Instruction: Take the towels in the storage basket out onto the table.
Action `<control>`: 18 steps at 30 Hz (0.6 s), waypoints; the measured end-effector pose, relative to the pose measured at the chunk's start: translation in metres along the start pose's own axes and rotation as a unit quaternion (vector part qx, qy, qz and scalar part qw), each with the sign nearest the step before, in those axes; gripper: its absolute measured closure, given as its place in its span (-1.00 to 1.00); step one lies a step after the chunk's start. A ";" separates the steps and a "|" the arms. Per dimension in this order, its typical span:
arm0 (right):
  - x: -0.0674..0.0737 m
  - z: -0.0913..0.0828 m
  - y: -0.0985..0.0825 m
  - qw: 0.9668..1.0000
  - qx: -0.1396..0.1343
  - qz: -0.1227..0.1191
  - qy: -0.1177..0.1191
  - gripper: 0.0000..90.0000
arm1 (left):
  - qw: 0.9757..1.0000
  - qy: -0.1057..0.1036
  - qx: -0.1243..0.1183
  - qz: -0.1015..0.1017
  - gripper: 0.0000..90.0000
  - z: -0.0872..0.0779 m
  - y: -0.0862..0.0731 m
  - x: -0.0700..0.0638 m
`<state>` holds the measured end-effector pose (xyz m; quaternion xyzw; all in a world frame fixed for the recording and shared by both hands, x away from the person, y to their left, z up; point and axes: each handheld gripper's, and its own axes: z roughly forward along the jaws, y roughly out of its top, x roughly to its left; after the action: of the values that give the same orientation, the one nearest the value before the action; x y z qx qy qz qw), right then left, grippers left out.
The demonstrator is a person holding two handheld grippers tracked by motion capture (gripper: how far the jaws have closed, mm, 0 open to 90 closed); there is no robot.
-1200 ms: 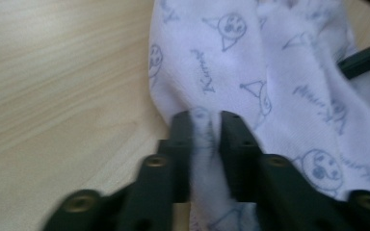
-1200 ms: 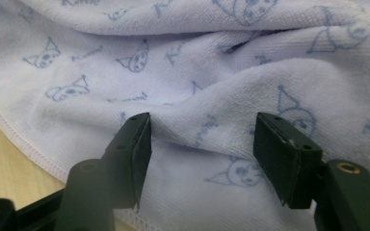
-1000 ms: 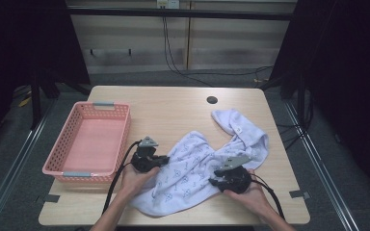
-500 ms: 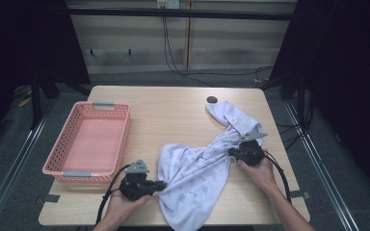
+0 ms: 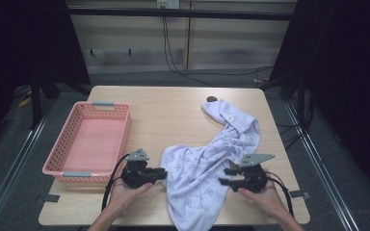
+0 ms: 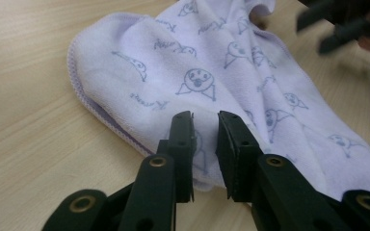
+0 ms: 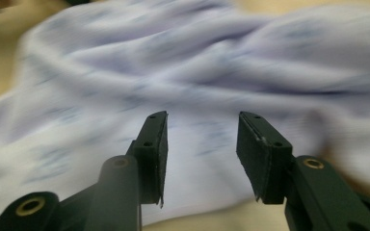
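Observation:
A lavender towel point(image 5: 202, 163) printed with small cartoon faces lies crumpled across the right half of the wooden table point(image 5: 164, 110), and its near end hangs over the front edge. My left gripper point(image 5: 163, 173) points right at the towel's left edge. In the left gripper view its jaws point(image 6: 204, 118) stand a narrow gap apart over the hemmed edge of the towel point(image 6: 221, 62), pinching nothing. My right gripper point(image 5: 224, 176) points left at the towel's right side. Its jaws point(image 7: 202, 120) are wide open, with the blurred towel point(image 7: 197, 62) just ahead.
A pink plastic basket point(image 5: 61, 138) sits empty on the table's left side, close to my left hand. A small dark disc point(image 5: 212, 99) peeks out by the towel's far end. Bare wood lies between basket and towel. The right gripper point(image 6: 337, 24) shows blurred beyond the towel.
The right gripper swung out to the far right with the towel, then came back toward the front edge and now stands open. The towel has stretched out and drapes over the front edge.

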<state>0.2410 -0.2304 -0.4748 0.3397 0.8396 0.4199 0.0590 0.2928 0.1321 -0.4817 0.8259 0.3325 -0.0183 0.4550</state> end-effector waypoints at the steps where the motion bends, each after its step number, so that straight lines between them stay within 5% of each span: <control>1: 0.005 0.004 -0.002 1.000 0.007 -0.001 0.014 0.15 | 1.000 -0.001 -0.002 0.001 0.72 0.003 0.001 0.001; 2: 0.005 0.004 -0.002 1.000 0.007 -0.001 0.014 0.15 | 1.000 -0.001 -0.002 0.001 0.72 0.003 0.001 0.001; 3: 0.016 0.016 -0.005 0.998 0.014 -0.001 0.064 0.08 | 1.000 0.003 -0.002 -0.004 0.72 0.006 0.003 0.003; 4: 0.020 0.021 -0.005 0.996 0.016 0.007 0.087 0.05 | 1.000 0.000 -0.004 -0.007 0.72 0.007 0.004 0.004; 8: 0.037 0.037 -0.003 0.992 0.037 -0.030 0.113 -0.04 | 1.000 0.026 -0.008 0.002 0.78 0.011 0.009 0.002; 9: 0.041 0.039 -0.003 0.992 0.043 -0.036 0.117 -0.06 | 1.000 0.024 -0.014 -0.009 0.81 0.011 0.010 0.003; 13: 0.052 0.045 -0.006 0.991 0.054 -0.082 0.087 -0.01 | 0.999 0.023 -0.023 -0.012 0.84 0.010 0.011 0.004; 16: 0.054 0.043 -0.009 0.993 0.044 -0.100 0.044 0.53 | 0.999 0.025 -0.036 -0.023 0.77 0.006 0.012 0.006; 18: 0.042 0.043 -0.007 0.996 0.048 -0.062 0.038 0.99 | 0.998 0.029 -0.046 -0.033 0.66 0.002 0.013 0.007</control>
<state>0.2215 -0.1789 -0.4995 0.2735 0.8796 0.3876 0.0363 0.3059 0.1298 -0.4758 0.7929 0.3729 0.0057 0.4819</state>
